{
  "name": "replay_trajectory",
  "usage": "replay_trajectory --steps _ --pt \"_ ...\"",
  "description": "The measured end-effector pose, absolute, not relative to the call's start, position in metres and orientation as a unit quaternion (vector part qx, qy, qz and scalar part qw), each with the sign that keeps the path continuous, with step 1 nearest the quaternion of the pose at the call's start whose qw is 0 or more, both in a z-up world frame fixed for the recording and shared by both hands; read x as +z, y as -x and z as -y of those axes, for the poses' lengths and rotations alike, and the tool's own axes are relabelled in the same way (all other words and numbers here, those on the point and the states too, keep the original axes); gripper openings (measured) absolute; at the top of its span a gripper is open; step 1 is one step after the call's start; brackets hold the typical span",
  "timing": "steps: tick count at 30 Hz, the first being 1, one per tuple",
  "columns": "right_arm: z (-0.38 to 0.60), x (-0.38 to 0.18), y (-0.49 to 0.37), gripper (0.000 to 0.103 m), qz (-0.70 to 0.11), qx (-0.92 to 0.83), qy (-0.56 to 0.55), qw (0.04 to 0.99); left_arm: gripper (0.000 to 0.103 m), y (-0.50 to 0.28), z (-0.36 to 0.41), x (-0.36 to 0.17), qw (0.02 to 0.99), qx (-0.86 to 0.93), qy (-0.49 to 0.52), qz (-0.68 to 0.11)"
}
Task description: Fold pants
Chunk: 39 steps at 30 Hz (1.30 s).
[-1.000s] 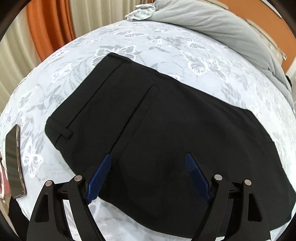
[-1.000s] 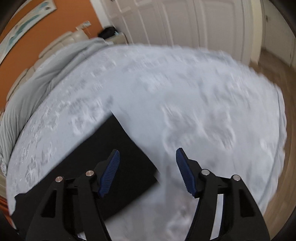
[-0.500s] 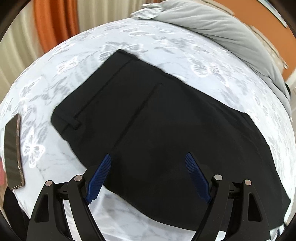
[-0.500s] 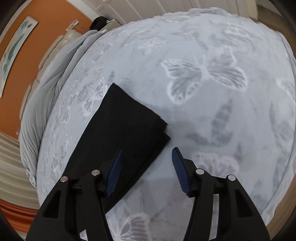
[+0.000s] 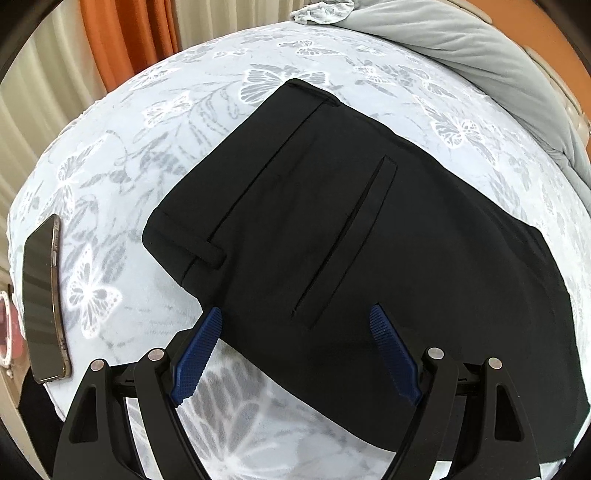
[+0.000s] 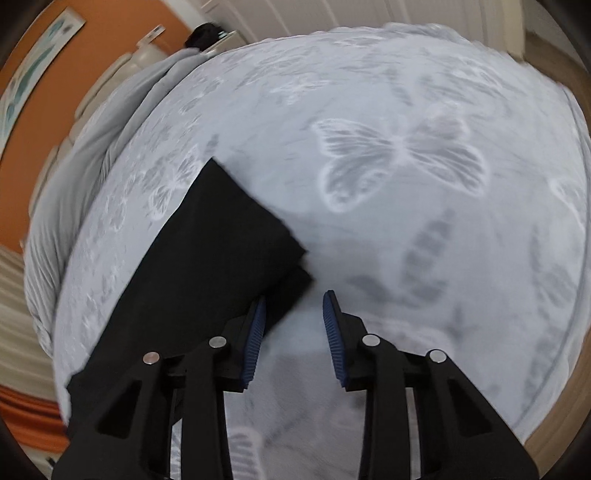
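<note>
Black pants (image 5: 369, 221) lie flat on a bed covered by a pale butterfly-print bedspread (image 5: 155, 155), the waistband end with its belt loop and welt pocket toward the left wrist camera, the leg hems (image 6: 236, 236) reaching into the right wrist view. Around them, a phone (image 5: 40, 295) rests screen-up near the bedspread's left edge, well apart from the waistband, and a grey blanket (image 5: 461, 48) is heaped along the far side by the headboard, close to the pants' far edge but not on them. Nothing lies on the garment itself. The left gripper (image 5: 295, 350) hovers over the near waistband corner with its blue fingers (image 5: 195, 362) spread wide, fabric below them, no pad pressing on it. The right gripper (image 6: 293, 336) stands at the hem corner; its fingers (image 6: 255, 339) are closing, the left pad over the black cloth edge and the right pad over bare bedspread, with the lower hem corner partly between them and a gap remaining. Only the left view shows the phone and the orange and cream curtains (image 5: 122, 33); only the right view shows the white doors, wood floor (image 6: 554, 62) and an orange wall with a picture. Beyond the hems the bedspread is bare out to its far edge, which drops to the floor.
</note>
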State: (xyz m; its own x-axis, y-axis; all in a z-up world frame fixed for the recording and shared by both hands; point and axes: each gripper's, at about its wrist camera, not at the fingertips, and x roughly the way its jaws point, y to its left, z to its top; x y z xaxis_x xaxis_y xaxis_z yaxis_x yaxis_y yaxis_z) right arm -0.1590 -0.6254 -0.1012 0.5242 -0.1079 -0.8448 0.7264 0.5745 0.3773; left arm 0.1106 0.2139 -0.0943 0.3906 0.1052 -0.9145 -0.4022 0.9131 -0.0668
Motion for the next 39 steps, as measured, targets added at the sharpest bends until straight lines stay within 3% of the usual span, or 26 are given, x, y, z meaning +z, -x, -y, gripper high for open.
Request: replay_trajectory --steps 2,4,7,12,19,26,28,30,33,36,39 --pt "0.62 -0.102 0.145 0.006 -0.424 -0.258 -0.352 0.794 0.08 -0.111 -0.213 -0.095 0.822 0.157 0.14 -0.53" --pt "0.615 -0.097 0.14 0.003 -0.427 -0.261 -0.335 0.799 0.08 -0.111 -0.213 -0.096 0.822 0.158 0.139 -0.529" --pt "0.622 -0.07 0.153 0.002 -0.377 -0.278 -0.332 0.819 0.08 -0.11 -0.214 -0.095 0.822 0.155 0.14 -0.529" --pt "0.634 -0.101 0.158 0.003 -0.409 -0.283 -0.342 0.798 0.08 -0.106 -0.23 -0.092 0.826 0.158 0.149 -0.52" --pt "0.62 -0.085 0.155 0.009 -0.4 -0.284 -0.345 0.801 0.083 -0.068 -0.309 -0.044 0.859 0.197 0.233 -0.411" --pt "0.612 -0.1 0.146 0.015 -0.421 -0.306 -0.346 0.781 0.08 -0.066 -0.339 -0.089 0.792 0.104 0.364 -0.479" --pt "0.61 -0.099 0.146 0.021 -0.416 -0.311 -0.349 0.78 0.062 -0.073 -0.337 -0.096 0.787 0.08 0.38 -0.48" --pt "0.607 -0.099 0.144 0.03 -0.413 -0.308 -0.35 0.783 0.019 -0.085 -0.336 -0.103 0.783 0.065 0.382 -0.487" --pt "0.6 -0.097 0.138 0.038 -0.418 -0.309 -0.33 0.788 0.008 -0.093 -0.328 -0.094 0.805 0.061 0.371 -0.459" --pt "0.601 -0.099 0.139 0.042 -0.417 -0.303 -0.328 0.791 0.011 -0.099 -0.323 -0.06 0.863 0.052 0.309 -0.396" --pt "0.603 -0.1 0.14 0.042 -0.416 -0.294 -0.331 0.794 0.012 -0.111 -0.334 -0.095 0.826 0.093 0.323 -0.453"
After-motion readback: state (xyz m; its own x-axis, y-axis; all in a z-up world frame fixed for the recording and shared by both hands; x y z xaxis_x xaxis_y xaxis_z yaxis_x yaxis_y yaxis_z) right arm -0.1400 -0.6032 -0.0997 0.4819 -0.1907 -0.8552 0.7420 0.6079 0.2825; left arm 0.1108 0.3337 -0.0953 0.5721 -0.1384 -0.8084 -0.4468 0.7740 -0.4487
